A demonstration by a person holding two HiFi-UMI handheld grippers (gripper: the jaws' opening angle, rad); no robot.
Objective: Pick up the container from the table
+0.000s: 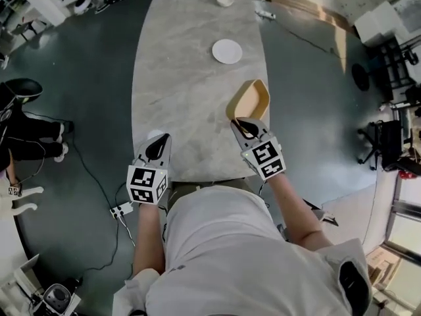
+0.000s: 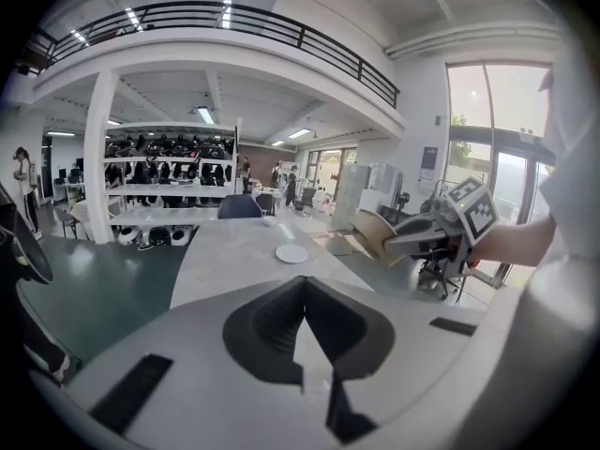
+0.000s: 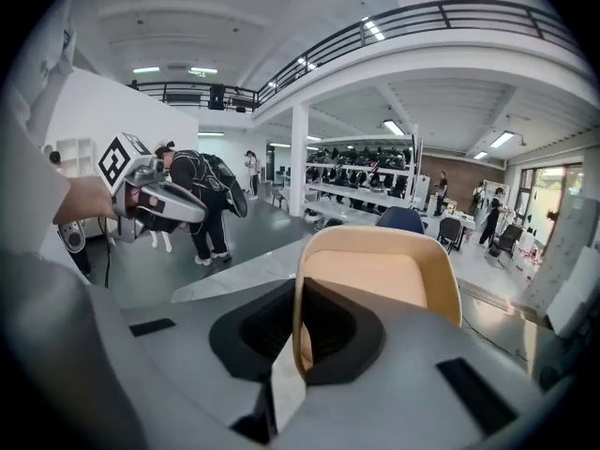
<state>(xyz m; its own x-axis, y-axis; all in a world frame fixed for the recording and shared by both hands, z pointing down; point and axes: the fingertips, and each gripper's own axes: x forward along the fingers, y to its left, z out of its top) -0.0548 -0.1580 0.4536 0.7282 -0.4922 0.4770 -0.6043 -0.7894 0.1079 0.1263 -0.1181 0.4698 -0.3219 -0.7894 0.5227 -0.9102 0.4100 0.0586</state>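
A tan, shallow container (image 1: 248, 99) hangs tilted above the near right part of the grey marble table (image 1: 184, 97). My right gripper (image 1: 245, 125) is shut on its near rim. In the right gripper view the rim (image 3: 298, 279) sits clamped between the dark pads of that gripper (image 3: 298, 322), and the tan inside (image 3: 375, 279) faces the camera. My left gripper (image 1: 156, 149) hovers over the table's near left edge, its jaws closed together with nothing between them (image 2: 305, 326). The left gripper view shows the container (image 2: 375, 232) held up at the right.
A white plate (image 1: 227, 51) lies mid-table and a small white bowl (image 1: 224, 0) sits at the far end. A power strip with a cable (image 1: 122, 209) lies on the floor at the left. A person (image 1: 20, 124) stands far left; equipment (image 1: 388, 140) stands at the right.
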